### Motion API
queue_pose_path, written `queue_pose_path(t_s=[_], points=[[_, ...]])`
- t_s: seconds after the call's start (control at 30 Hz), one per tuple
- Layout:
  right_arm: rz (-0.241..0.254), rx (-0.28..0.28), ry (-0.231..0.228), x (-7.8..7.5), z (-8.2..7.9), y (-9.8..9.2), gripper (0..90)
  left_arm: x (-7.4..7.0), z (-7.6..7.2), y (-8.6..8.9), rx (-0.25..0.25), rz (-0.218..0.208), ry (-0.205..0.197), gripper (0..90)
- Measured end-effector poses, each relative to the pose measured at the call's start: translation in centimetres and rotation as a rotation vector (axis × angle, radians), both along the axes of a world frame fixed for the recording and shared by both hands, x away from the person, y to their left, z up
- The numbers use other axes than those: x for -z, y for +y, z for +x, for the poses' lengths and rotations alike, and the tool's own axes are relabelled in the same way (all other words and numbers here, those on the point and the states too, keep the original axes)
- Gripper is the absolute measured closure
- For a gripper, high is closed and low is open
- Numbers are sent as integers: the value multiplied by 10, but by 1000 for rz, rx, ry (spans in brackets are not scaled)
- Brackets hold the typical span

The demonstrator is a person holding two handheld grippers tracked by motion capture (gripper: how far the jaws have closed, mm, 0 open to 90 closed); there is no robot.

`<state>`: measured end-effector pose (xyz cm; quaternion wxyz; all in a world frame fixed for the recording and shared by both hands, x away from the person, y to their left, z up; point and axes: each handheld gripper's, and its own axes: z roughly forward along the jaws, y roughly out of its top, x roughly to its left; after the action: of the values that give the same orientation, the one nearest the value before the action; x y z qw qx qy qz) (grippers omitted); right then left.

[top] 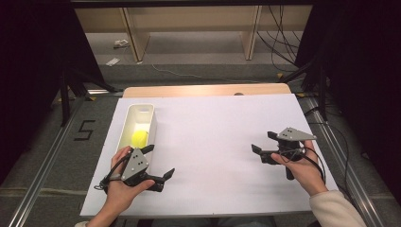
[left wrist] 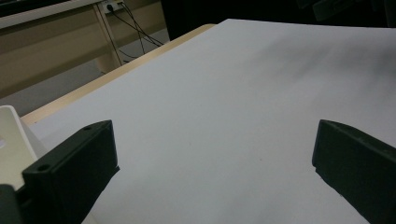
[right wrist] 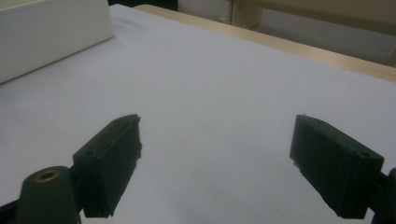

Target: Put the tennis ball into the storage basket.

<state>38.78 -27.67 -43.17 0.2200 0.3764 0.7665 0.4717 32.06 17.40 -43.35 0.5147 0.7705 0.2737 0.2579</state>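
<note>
Bin [top: 142, 109]: white, long and narrow, open-topped; stands at the left edge of the surface [top: 213, 137], long side running away from the person.
Ball [top: 139, 137]: yellow, round, lies on the bin floor toward the near end, inside the walls, free of both tools.
Left hand-held gripper [top: 160, 161]: held just beside the bin's near end, jaws spread wide, nothing between them; in the left gripper view the gap shows bare white surface and a corner of the bin at far left.
Left hand [top: 124, 184]: wrapped round the tool body from below, grey plate on top.
Mid surface: white sheet, bare between the two tools.
Right hand-held gripper [top: 264, 142]: well apart from the bin, on the right side, jaws wide apart and empty, pointing left across the sheet toward the bin wall.
Right hand [top: 302, 165]: grips the handle, sleeve at the lower right corner.
Handling, judged: ball looks light and smooth, likely to roll or squirt from flat jaws; possibly soft, cannot tell.
Hold, judged: come from above into the bin, jaws either side of the ball's widest line, close gently; the left tool is nearest.
</note>
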Motion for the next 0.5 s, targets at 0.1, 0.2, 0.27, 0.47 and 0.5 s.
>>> queue_pose_path(t_s=[0.1, 0.2, 0.27, 0.47, 0.5], points=[[5, 8, 3, 1, -4, -4, 170, 0, 0, 0, 1, 1, 1, 0], [6, 13, -1, 2, -7, -7, 170, 0, 0, 0, 1, 1, -1, 0], [5, 15, 2, 2, -9, -9, 169, 0, 0, 0, 2, 3, -1, 0], [4, 25, -1, 2, -12, -13, 168, 0, 0, 0, 2, 0, 1, 0], [5, 27, -1, 2, -12, -14, 168, 0, 0, 0, 3, 0, 2, 0]])
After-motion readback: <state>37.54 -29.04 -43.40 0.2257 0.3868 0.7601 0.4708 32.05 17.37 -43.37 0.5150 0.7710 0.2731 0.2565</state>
